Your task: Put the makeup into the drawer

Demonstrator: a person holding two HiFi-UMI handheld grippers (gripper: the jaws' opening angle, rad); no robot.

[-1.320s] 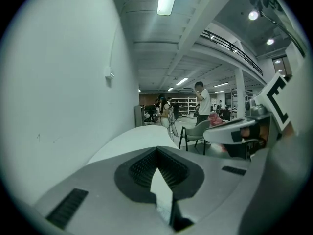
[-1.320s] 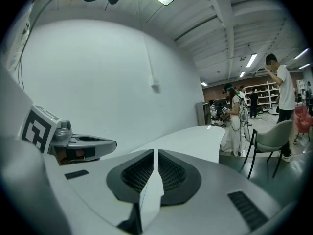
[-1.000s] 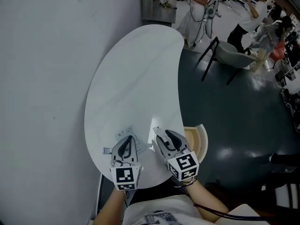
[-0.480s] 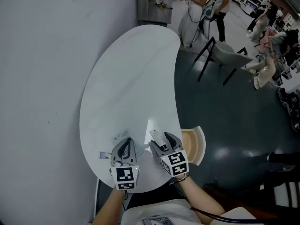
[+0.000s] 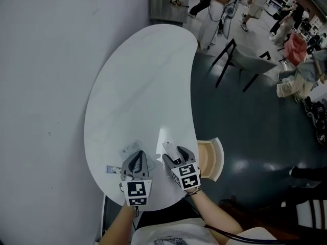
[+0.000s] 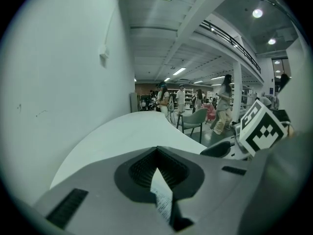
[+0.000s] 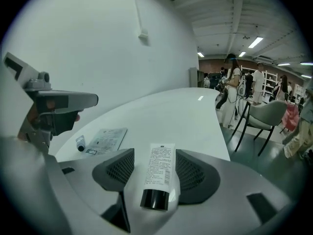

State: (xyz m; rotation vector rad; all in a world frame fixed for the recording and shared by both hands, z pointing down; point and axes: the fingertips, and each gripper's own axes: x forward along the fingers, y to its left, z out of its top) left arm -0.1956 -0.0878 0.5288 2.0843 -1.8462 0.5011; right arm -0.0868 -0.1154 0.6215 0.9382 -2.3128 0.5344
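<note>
Head view: makeup lies out on the white table [image 5: 143,86], and the drawer [image 5: 210,157] stands pulled open at its right edge.
At left, the left gripper [image 6: 157,173] has its jaws pressed together on a thin printed sachet [image 6: 161,199], held edge-on; a flat packet [image 7: 105,140] and a small tube [image 7: 80,143] lie nearby. The right gripper [image 7: 155,166] has just been opening, its jaws now spread either side of a white tube [image 7: 158,175] with a glossy black cap, lying loose, print upward. The step looks like pick-up: close on the tube, then carry it right to the drawer.
</note>
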